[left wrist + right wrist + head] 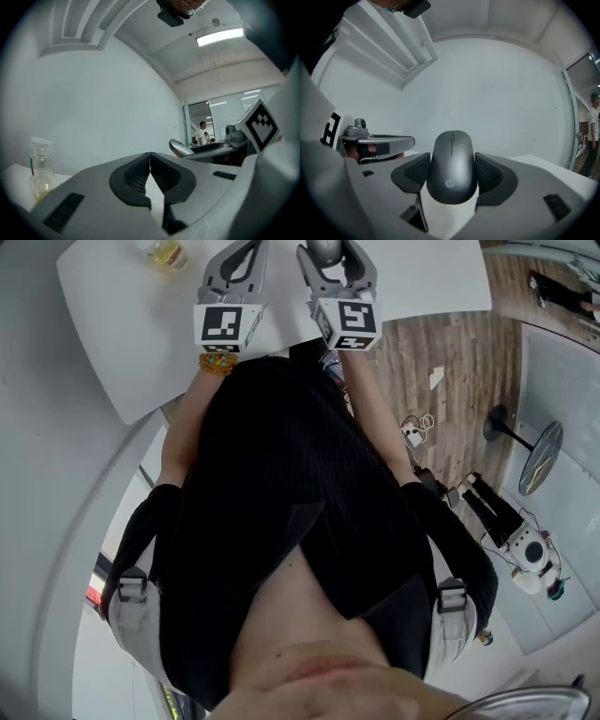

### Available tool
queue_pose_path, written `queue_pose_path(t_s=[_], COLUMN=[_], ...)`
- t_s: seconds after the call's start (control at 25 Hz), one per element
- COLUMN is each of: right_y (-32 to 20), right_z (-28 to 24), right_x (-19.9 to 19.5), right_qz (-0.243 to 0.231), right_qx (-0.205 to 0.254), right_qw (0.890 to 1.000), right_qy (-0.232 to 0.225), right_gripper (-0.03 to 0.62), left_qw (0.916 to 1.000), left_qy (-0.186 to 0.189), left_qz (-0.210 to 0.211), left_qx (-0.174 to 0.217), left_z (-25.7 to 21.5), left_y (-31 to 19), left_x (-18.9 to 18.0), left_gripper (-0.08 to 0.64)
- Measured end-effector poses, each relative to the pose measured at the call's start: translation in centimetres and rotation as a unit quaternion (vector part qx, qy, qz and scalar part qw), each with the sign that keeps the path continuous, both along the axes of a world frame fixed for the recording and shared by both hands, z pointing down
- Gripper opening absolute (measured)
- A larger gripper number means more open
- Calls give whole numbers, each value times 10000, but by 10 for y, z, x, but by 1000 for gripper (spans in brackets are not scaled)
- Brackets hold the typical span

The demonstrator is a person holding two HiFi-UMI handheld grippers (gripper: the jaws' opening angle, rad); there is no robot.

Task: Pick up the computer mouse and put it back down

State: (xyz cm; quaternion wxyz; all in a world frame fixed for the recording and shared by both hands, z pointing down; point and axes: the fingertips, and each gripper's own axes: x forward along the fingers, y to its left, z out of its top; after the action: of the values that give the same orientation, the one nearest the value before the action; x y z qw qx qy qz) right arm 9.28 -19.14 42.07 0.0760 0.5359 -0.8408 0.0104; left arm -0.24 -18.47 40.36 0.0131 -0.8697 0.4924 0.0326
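Closest to us, the right gripper (452, 174) has its jaws pressed on either flank of the dark computer mouse (452, 164), whose top, with scroll wheel and logo, faces the camera. Its underside is hidden, so we cannot tell whether it rests on the white table (112, 306) or hangs just above it. The left gripper (149, 158) holds nothing, its ribbed pads closed tip to tip with only a sliver of table showing beneath them. In the head view we see both grippers side by side over the table's near edge, but their jaw tips and most of the mouse are cut off by the top of the frame, and the wearer's dark torso (281, 502) fills the middle. Off to the left on the table stands a clear plastic bottle (39, 169) with a little yellowish liquid, half cropped in the head view. Farther off, a figure (203, 132) stands beyond a glass doorway (199, 117), too small to make out.
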Motion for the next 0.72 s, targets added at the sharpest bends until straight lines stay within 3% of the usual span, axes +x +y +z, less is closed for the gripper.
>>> queue_pose_path(t_s=[0.36, 0.72], right_y=[12, 19], right_z=[-29, -50], right_x=[-7, -6], right_qz=[-228, -77], right_qx=[736, 1183], right_qw=[9969, 9918], right_qy=[-151, -477], right_gripper=[282, 282], left_qw=[10000, 9999], left_qy=[44, 27], left_qz=[2, -5], left_qx=[88, 97], left_z=[-3, -3], left_y=[4, 5], left_x=[-3, -4], left_gripper=[14, 14])
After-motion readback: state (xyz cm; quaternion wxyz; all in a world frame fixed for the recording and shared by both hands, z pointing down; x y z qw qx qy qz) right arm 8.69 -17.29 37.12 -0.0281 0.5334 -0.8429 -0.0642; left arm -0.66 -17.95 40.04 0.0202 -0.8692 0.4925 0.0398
